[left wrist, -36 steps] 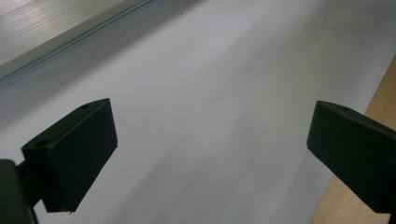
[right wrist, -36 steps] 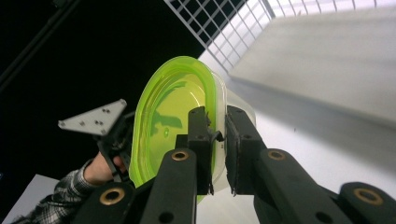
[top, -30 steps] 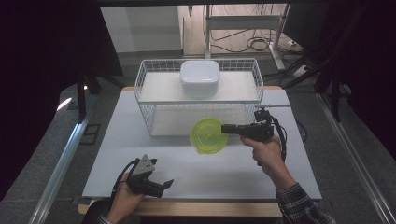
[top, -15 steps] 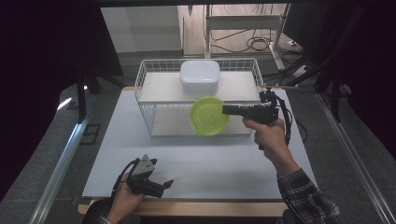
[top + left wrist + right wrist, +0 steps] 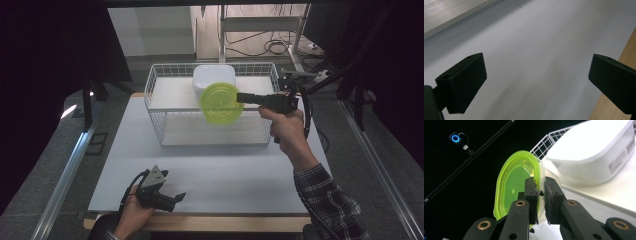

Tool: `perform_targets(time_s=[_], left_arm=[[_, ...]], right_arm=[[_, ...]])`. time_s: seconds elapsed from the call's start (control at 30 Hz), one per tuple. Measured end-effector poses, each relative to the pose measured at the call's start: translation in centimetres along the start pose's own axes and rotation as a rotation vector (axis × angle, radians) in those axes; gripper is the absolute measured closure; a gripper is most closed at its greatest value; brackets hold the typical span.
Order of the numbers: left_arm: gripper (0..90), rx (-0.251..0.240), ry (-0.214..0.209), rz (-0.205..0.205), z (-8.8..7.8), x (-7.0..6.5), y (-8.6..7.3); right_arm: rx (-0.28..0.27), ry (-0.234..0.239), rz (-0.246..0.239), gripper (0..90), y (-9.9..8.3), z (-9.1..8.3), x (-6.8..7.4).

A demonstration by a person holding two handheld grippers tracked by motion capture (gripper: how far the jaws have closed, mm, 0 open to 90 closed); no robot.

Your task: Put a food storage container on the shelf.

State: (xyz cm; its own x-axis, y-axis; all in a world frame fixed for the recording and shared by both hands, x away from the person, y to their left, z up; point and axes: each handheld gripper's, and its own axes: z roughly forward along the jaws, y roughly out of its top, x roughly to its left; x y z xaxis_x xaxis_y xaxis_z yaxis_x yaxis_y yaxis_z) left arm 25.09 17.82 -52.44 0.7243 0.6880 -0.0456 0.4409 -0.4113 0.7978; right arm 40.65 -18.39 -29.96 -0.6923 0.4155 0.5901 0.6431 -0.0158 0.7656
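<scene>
The green lid (image 5: 221, 103) hangs in the air on edge, its round face turned toward you, in front of the wire basket (image 5: 159, 97) and overlapping the lower edge of the white container (image 5: 214, 76) that sits on the basket's upper shelf. Your right gripper (image 5: 239, 97) pinches it by the rim at its 3 o'clock side; in the right gripper view the two black jaws are pressed close on the lid's (image 5: 517, 182) thin edge, one pad on each face, with the white container (image 5: 594, 152) up at 2 o'clock just behind. Your right arm reaches in from 5 o'clock, forearm raised off the table, wrist level, the gripper's body lying roughly horizontal and pointing toward 9 o'clock across the basket's front. The plaid sleeve (image 5: 327, 200) shows at the lower right. Your left gripper (image 5: 172, 200) rests low at 7 o'clock on the white table top (image 5: 240, 175), near its front edge, well apart from the basket and the lid, your hand wrapped around it from below and its nose aimed toward 3 o'clock. In the left gripper view its jaws stand wide apart with nothing between them, just the bare table surface (image 5: 536, 57).
</scene>
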Motion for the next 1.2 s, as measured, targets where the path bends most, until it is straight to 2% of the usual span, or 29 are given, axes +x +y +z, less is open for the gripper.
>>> perform_targets(time_s=[0.43,0.87,1.2], left_arm=[[1.4,-0.002,-0.005,-0.002,-0.1,0.0,0.0],[1.4,0.000,-0.007,-0.003,-0.1,0.0,0.0],[1.4,-0.001,-0.010,-0.001,-0.1,0.0,0.0]], right_arm=[[-0.041,-0.029,0.000,81.5,2.9,0.9,0.7],[-0.080,-0.081,0.002,81.5,5.2,1.9,0.5],[-0.097,-0.133,-0.009,81.5,6.8,3.5,0.4]])
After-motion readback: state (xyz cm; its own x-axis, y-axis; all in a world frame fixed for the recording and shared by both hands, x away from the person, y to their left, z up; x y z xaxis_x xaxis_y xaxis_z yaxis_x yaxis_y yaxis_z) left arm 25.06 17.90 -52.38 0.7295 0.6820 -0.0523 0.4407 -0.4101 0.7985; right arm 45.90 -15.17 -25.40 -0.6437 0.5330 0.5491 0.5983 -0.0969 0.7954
